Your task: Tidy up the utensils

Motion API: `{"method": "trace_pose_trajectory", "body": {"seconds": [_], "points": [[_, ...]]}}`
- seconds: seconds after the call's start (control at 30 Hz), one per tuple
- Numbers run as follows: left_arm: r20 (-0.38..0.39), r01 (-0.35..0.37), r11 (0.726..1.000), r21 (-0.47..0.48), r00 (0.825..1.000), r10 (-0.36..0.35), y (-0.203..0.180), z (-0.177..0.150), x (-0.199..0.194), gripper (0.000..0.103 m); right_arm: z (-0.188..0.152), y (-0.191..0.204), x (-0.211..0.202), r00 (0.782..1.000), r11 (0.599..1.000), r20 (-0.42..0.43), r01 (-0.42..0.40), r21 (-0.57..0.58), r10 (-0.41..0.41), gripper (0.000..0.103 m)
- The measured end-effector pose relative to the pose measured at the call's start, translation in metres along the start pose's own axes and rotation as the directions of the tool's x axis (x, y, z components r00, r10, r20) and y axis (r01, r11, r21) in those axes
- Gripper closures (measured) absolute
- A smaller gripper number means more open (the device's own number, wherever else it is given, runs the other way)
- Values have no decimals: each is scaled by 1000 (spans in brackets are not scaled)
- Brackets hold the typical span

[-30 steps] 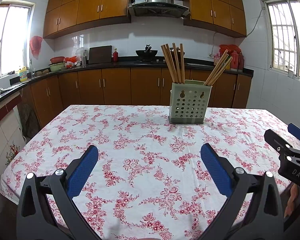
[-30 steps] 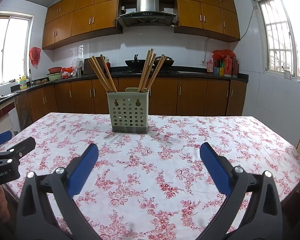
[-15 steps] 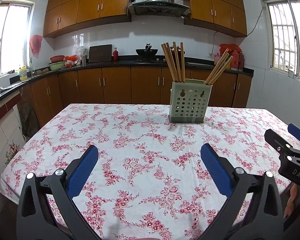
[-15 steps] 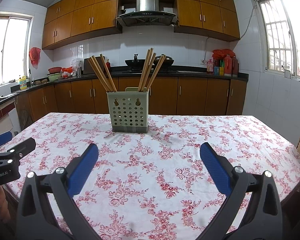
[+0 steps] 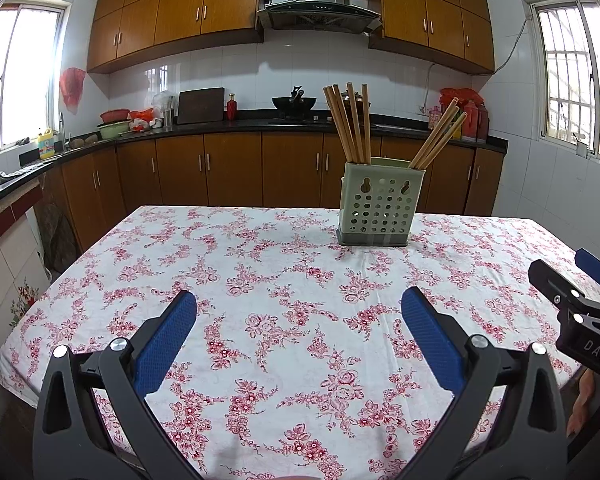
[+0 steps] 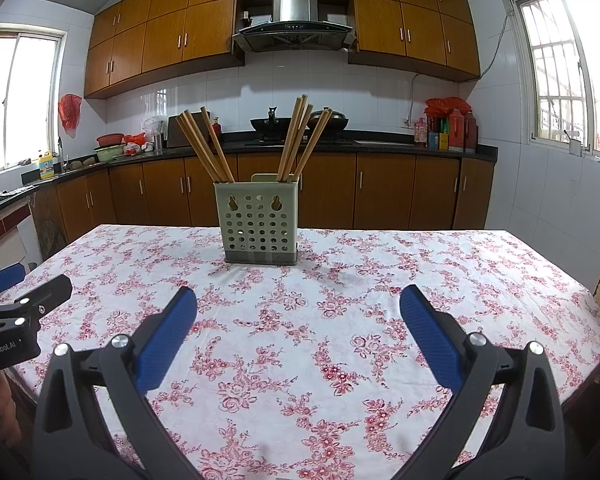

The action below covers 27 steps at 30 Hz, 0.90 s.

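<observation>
Room: you stood at the near side of a kitchen, with the counter running along the far wall and down the left, and windows on both side walls.
Table: the flowered tablecloth covered the whole top; its far edge lay just behind the caddy, its left edge fell away toward the tiled wall, and its right edge showed at the right of the right wrist view.
Open room: a wide stretch of bare cloth lay between your grippers and the caddy, and more of it lay on either side of the caddy.
Caddy: the perforated green utensil caddy stood upright at the far middle of the table, well apart from both grippers.
Chopsticks: you had one bundle of wooden chopsticks leaning left in the caddy's left part and another bundle leaning right in its right part.
Left gripper: your left gripper hovered over the near part of the cloth with its blue pads spread wide and nothing between them.
Right gripper: your right gripper hung to the right of it, near the same edge, equally wide apart and holding nothing.
Hand: part of a hand showed under the right gripper's body at the near right.
</observation>
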<state>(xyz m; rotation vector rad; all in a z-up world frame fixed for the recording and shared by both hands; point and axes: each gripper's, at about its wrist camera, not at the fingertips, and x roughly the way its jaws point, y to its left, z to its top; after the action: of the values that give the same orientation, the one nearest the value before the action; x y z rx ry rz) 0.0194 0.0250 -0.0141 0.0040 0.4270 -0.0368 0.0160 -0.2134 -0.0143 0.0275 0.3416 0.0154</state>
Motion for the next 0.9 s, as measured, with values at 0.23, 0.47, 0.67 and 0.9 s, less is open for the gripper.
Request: {"method": "trace_pose_trajectory", "body": {"seconds": [0.23, 0.47, 0.67, 0.9], "points": [[0, -1, 1000, -2, 1000, 1, 0, 1, 0, 2, 0, 0, 0, 1000, 1000, 0, 0, 0, 0, 4], [0, -1, 1000, -2, 1000, 1, 0, 0, 1, 2, 0, 0, 0, 1000, 1000, -1, 0, 1, 0, 4], [-1, 0, 1000, -2, 1000, 0, 0, 0, 1, 2, 0, 0, 0, 1000, 1000, -1, -1, 2, 1, 4], [-5, 2, 1000, -4, 1000, -2, -1, -2, 1, 2, 0, 0, 0, 1000, 1000, -2, -1, 2, 1, 4]]}}
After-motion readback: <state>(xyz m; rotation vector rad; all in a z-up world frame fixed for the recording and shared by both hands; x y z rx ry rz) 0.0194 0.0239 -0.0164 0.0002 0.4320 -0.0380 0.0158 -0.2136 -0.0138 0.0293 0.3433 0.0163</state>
